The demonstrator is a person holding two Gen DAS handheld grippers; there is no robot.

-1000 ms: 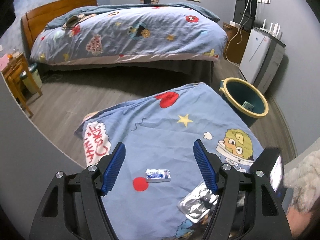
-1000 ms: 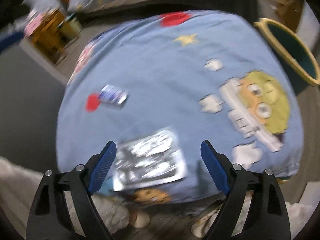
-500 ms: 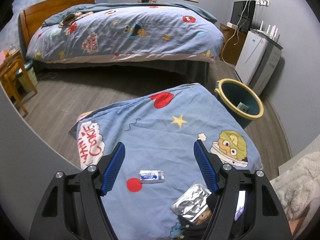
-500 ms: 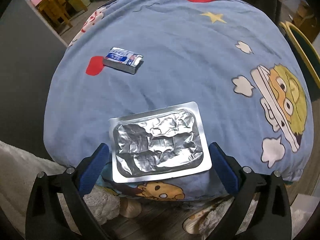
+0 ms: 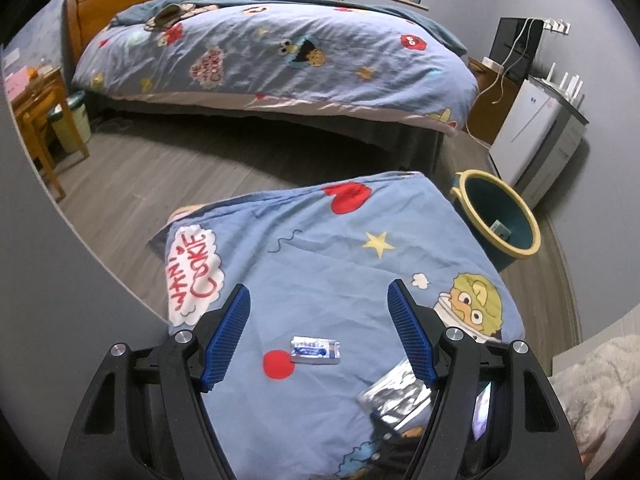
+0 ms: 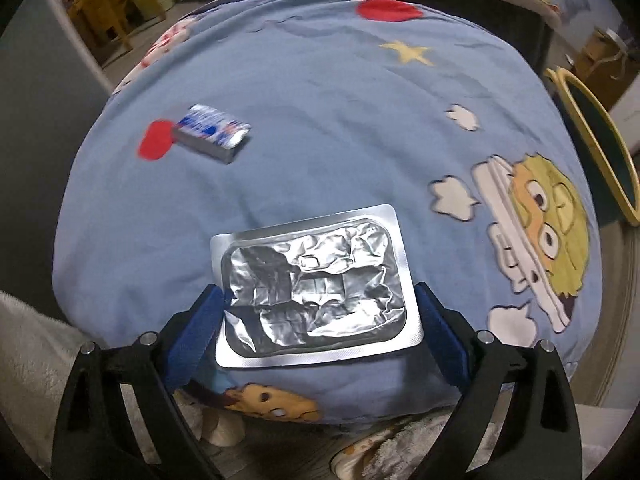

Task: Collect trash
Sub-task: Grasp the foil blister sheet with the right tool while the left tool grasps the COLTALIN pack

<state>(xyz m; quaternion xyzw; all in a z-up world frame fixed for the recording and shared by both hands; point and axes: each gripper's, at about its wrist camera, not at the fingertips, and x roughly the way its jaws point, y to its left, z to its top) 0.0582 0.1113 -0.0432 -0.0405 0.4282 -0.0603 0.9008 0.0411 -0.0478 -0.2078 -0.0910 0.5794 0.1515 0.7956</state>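
Note:
A silver foil blister pack point(image 6: 316, 284) lies on the blue cartoon cloth point(image 6: 340, 128). My right gripper point(image 6: 318, 300) is open, with its blue fingers on either side of the pack's near end, low at the cloth. The pack also shows in the left wrist view point(image 5: 396, 396). A small blue-and-white wrapper point(image 6: 214, 134) lies further left beside a red dot; it also shows in the left wrist view point(image 5: 316, 350). My left gripper point(image 5: 320, 304) is open and empty, above the cloth, with the wrapper between its fingers in view.
A teal bin with a yellow rim point(image 5: 498, 218) stands on the floor right of the cloth, with a small item inside. A bed point(image 5: 276, 56) stands beyond. A wooden table point(image 5: 36, 120) is at the left, white appliances point(image 5: 536, 136) at the right.
My right gripper has come down and forward, so its fingers now straddle the foil pack. My left gripper has drifted slightly and stayed open.

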